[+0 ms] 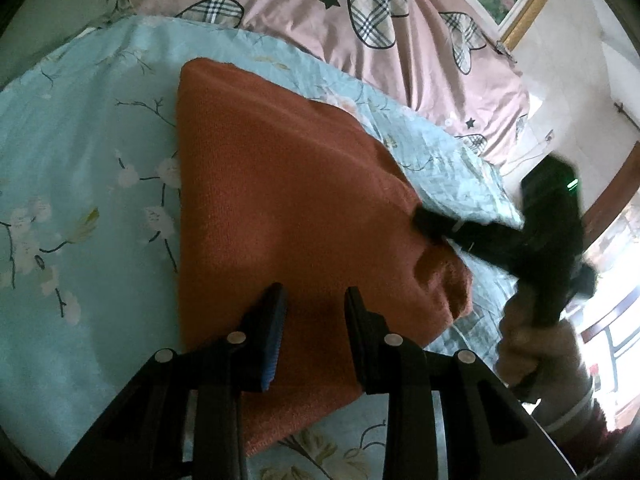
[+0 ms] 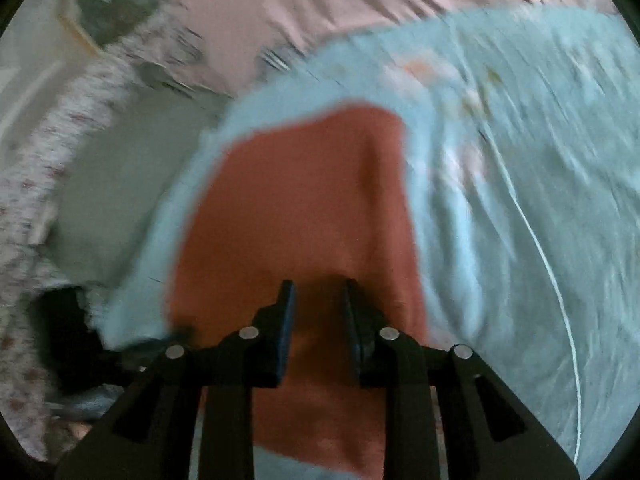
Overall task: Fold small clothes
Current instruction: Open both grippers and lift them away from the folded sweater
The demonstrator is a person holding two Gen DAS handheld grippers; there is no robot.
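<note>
Two grippers are working the same orange knit garment (image 1: 280, 200), so I'm placing everything off that. The left gripper (image 1: 314, 300) is hovering with its jaws parted and nothing between them, sitting right over the garment's near edge, with the cloth stretching away from the tips toward the pink heart-print duvet (image 1: 320, 4). The right gripper (image 1: 430, 226) is coming in at the garment's right-hand edge, where the knit is bunching into a rumpled corner; in the left wrist view its tips are touching that edge, but I can't tell if they're pinching it. In its own blurry view the right gripper (image 2: 318, 300) is showing a gap between the jaws with orange cloth under them. The garment is lying mostly flat on the blue floral sheet (image 1: 80, 160), its long axis running from the left gripper toward the duvet. My guess: the right one is nearer the loose corner, so the fold is probably going across, right to left.
</note>
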